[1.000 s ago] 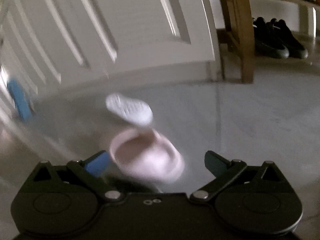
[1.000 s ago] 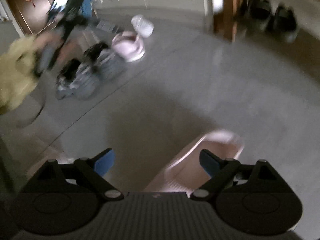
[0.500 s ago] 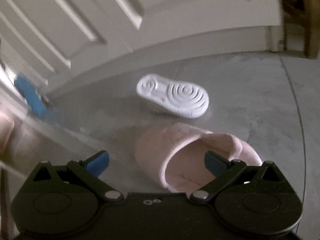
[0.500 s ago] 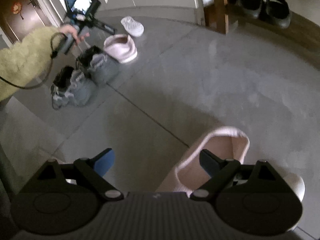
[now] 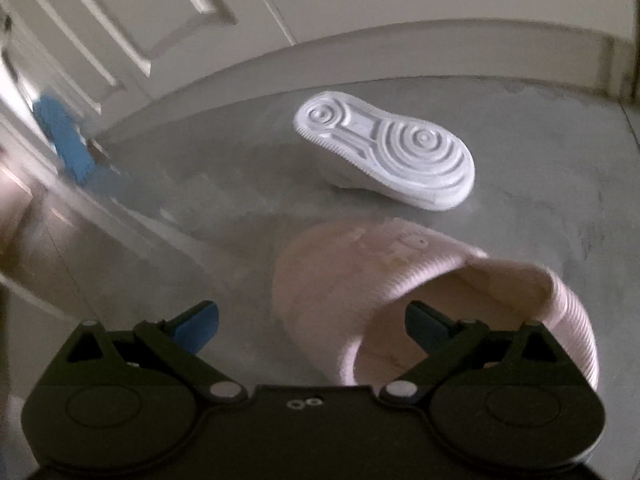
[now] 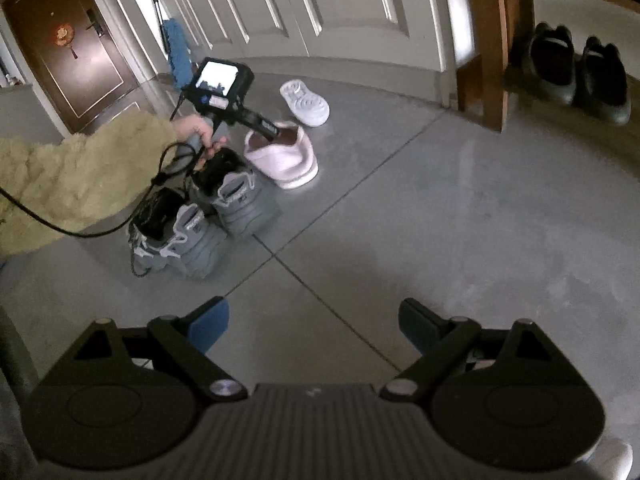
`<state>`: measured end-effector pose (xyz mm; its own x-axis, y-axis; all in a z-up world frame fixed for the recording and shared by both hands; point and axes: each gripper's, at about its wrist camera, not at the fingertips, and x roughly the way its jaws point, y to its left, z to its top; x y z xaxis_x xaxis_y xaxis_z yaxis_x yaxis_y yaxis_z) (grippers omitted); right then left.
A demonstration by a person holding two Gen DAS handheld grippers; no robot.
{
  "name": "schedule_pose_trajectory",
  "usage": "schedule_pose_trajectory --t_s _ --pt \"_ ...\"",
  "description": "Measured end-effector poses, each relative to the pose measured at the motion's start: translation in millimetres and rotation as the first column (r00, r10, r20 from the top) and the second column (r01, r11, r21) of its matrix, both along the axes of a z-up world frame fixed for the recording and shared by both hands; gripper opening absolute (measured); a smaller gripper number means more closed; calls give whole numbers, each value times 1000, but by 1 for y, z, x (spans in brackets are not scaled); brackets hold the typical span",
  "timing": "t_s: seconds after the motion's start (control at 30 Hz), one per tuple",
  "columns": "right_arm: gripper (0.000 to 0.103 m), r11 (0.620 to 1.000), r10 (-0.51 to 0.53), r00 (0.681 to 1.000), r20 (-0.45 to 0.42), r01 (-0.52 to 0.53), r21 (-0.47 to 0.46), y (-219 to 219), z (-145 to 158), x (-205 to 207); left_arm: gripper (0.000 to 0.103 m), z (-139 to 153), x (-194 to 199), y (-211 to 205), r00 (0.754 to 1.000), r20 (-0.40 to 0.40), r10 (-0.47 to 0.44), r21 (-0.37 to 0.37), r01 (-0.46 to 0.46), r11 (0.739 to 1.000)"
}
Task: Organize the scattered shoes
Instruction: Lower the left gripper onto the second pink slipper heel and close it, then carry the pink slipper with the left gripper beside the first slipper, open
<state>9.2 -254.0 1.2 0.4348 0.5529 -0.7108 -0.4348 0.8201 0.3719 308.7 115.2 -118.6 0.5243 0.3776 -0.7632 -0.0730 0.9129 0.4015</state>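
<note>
A pink slipper (image 5: 360,276) lies on the grey floor right in front of my left gripper (image 5: 312,322), which is open; its right finger (image 5: 424,326) reaches into the slipper's opening, its left finger stays outside. A white sneaker (image 5: 396,152) lies on its side behind it, sole towards me. In the right wrist view the same slipper (image 6: 286,158), white sneaker (image 6: 306,104) and the left gripper (image 6: 264,126) show far off. My right gripper (image 6: 314,322) is open and empty above bare floor.
Two grey sneakers (image 6: 204,220) stand side by side near the slipper. A wooden shoe rack (image 6: 492,40) at the right holds black shoes (image 6: 576,72). White panelled doors (image 6: 320,4) run along the back, with a blue duster (image 6: 178,54) leaning there.
My left gripper has moved in on the pink slipper, its right finger now inside the opening. The second pink slipper seen under my right gripper has dropped out of that view.
</note>
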Motion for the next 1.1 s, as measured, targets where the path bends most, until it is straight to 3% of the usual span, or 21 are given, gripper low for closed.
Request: schedule_pose_trajectory --t_s 0.07,0.1,0.13,0.17,0.23,0.4,0.57,0.73,0.83,0.97,1.03,1.07,1.1 --pt "94 1000 -11 1000 -17 11 8 -1 -3 -1 94 -3 1 -2 1000 -13 -16 14 16 1000" --pt "94 1000 -14 1000 -22 14 12 -2 -4 -2 73 -7 3 -4 999 -42 -32 28 34 999" --pt "94 1000 -16 1000 -24 17 16 -3 -4 -3 6 -9 4 -5 998 -57 -26 29 27 999" --pt "94 1000 -17 1000 -24 18 19 -3 -4 -3 10 -11 5 -5 997 -71 -18 30 20 999" --pt "94 1000 -15 1000 -16 15 16 -4 -3 -5 7 -13 7 -2 997 -78 28 -9 -29 1000" --pt "94 999 -29 1000 -12 30 24 -11 -1 -12 4 -8 2 -1 997 -83 1 -16 -2 1000" --pt "94 998 -48 998 -35 50 38 -16 -5 -18 4 15 -22 -13 999 -10 -33 -35 33 999" --pt "94 999 -28 1000 1 28 34 -20 2 -23 4 48 -53 -49 983 91 -158 -18 160 987" --pt "94 999 -22 999 28 21 33 -26 7 -26 5 83 -86 -89 951 143 -276 -29 282 959" --pt "94 999 -24 998 57 22 40 -38 13 -32 5 103 -124 -127 913 162 -373 -81 389 918" --pt "94 999 -26 998 65 23 36 -44 14 -38 5 102 -166 -161 861 157 -484 -68 499 864" --pt "94 999 -26 997 67 24 36 -47 14 -41 5 102 -172 -165 855 154 -496 -72 510 857" --pt "94 999 -26 997 68 24 34 -49 14 -43 5 96 -194 -182 835 138 -532 -107 547 830"
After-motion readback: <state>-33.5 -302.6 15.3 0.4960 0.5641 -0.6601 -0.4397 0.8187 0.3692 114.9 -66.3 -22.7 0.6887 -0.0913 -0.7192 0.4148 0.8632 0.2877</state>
